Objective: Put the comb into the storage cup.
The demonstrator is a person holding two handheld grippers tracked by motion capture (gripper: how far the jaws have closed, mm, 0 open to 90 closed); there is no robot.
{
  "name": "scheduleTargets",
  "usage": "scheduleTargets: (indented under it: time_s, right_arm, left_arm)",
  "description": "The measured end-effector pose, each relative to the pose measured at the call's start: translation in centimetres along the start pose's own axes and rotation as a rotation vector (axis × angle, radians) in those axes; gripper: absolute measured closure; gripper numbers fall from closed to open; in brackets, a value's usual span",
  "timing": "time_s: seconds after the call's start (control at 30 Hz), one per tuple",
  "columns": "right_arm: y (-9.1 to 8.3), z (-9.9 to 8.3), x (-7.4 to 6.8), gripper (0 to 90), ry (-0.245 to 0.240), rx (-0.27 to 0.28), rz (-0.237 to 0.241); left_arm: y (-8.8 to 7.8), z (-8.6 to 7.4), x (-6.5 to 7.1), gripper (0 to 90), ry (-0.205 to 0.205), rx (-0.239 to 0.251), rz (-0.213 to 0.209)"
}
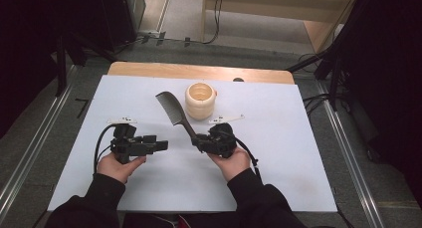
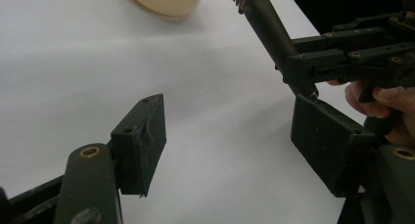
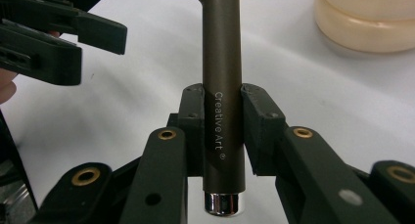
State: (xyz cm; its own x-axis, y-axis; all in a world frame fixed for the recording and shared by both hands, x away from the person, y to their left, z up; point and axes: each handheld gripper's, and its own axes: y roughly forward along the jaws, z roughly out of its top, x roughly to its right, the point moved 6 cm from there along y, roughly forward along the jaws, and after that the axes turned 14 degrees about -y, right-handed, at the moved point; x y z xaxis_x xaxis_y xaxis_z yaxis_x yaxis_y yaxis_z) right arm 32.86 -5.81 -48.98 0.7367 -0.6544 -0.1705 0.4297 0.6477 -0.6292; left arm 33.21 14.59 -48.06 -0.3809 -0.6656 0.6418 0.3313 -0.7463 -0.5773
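Cream ribbed cup [image 1: 201, 100] upright on white table [image 1: 278, 153].

Both forearms, entering at the lower edge of the high view, wear black long sleeves. Left gripper [image 1: 161, 145] and right gripper [image 1: 198, 140]: matte black bodies, two flat rectangular jaw pads each, brass-coloured pivot bushings on the jaw arms, a black cable looping from each, and a pale plate on top.

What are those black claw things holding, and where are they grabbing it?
The right gripper is clamped on the comb by its round handle, near the silver end cap. The left gripper is open and holds nothing.
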Motion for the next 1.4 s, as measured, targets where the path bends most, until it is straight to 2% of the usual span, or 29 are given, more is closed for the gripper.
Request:
scheduleTargets:
  time_s: [0.07,0.4,0.6,0.7,0.8,1.0,1.23,1.4]
  right_arm:
    - [0.6,0.3,-0.2,70.2,-0.001,0.003,-0.019]
    - [1.8,1.0,-0.5,70.2,-0.006,0.036,-0.057]
    - [2.6,1.4,-0.8,70.2,0.013,0.051,-0.05]
    - [2.9,1.6,-0.9,70.2,0.022,0.068,-0.048]
    - [3.1,1.7,-0.9,70.2,0.03,0.072,-0.046]
    - [3.6,2.0,-1.0,70.2,0.052,0.083,-0.035]
    - [4.0,2.7,-1.1,70.1,0.056,0.102,-0.048]
    - [4.5,3.1,-1.2,70.1,0.058,0.108,-0.045]
  left_arm:
    - [0.0,0.3,-0.1,29.6,-0.011,0.016,0.001]
    - [0.1,1.2,-0.2,29.6,-0.032,0.069,0.017]
    - [0.0,1.7,-0.1,29.6,-0.038,0.106,0.022]
    - [0.3,2.0,-0.2,29.7,-0.072,0.112,0.014]
    - [0.4,2.3,-0.3,29.7,-0.088,0.127,0.017]
    - [0.6,2.8,-0.2,29.9,-0.091,0.173,0.023]
    - [1.3,3.4,-0.4,30.0,-0.104,0.187,0.029]
    - [1.8,4.1,-0.4,30.4,-0.116,0.217,0.033]
